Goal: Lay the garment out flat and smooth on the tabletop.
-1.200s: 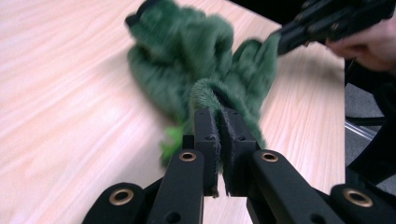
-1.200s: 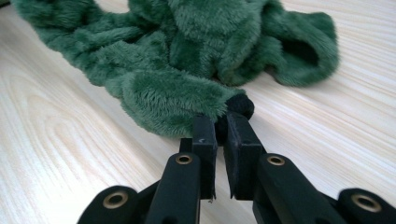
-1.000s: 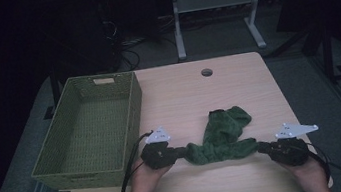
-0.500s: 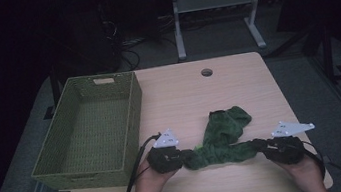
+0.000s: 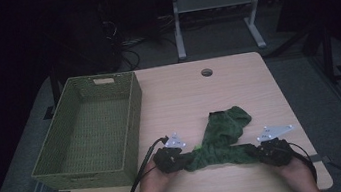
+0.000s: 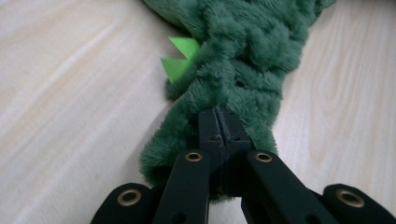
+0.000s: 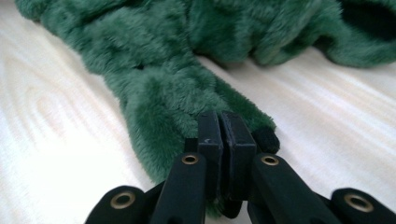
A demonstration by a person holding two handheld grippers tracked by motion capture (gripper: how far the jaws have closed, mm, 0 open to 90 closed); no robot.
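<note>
Item: green plush garment [image 5: 222,139], fleecy, lying crumpled on the near half of the light wood worktop [image 5: 183,94], stretched into a rope-like band between the two grippers, with a wider bunched portion reaching away toward the worktop's middle; a bright green zigzag trim piece [image 6: 181,58] juts from its edge in the left gripper view. Left gripper [image 5: 180,159]: held in the person's left hand near the worktop's front edge, fingers [image 6: 208,135] having just been closing, now pressed together on the left end of the garment, plush pinched between them. Right gripper [image 5: 259,150]: held in the right hand, at the garment's right end, fingers [image 7: 238,140] likewise having just closed, clamped on the plush with fabric bulging around the tips. Both grippers sit low, at or just above the surface. Woven olive-green basket [image 5: 131,116]: rectangular, on the worktop's left side, just beside the left gripper, apart from the garment. Round cable hole [image 5: 206,72]: far edge of the worktop
</note>
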